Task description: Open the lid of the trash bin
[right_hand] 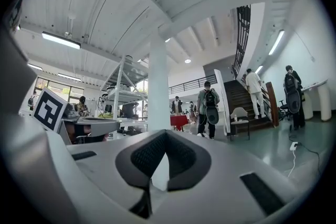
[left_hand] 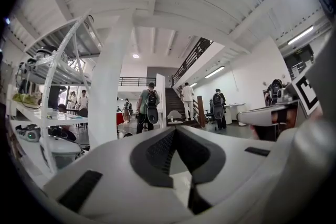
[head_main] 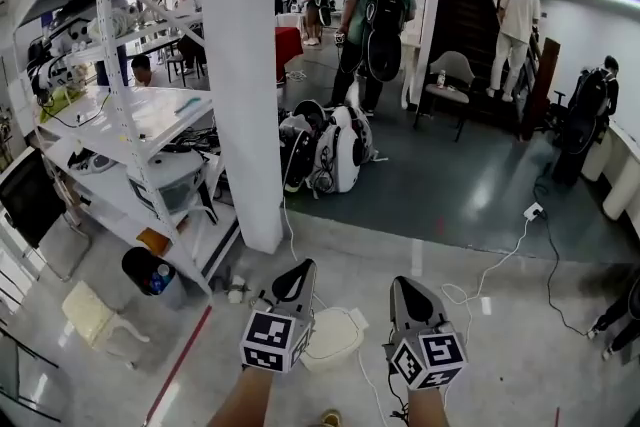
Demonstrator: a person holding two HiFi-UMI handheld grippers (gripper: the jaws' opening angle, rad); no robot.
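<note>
In the head view a white bin with a pale rounded lid (head_main: 332,335) stands on the floor just below and between my two grippers; its lid lies flat. My left gripper (head_main: 303,268) is held above the bin's left side, jaws pressed together with nothing in them. My right gripper (head_main: 399,284) hovers over the bin's right side, also shut and empty. Both point forward and up at the hall, not at the bin. In the left gripper view the left gripper (left_hand: 176,131) shows its dark pads meeting at the tips, as does the right gripper (right_hand: 166,134) in its own view.
A white pillar (head_main: 243,75) rises just ahead. Left of it stands a white shelf rack (head_main: 130,135) with a black open bin (head_main: 147,271) under it and a cream chair (head_main: 92,313) nearby. Backpacks (head_main: 325,150), floor cables (head_main: 500,265) and several people fill the hall beyond.
</note>
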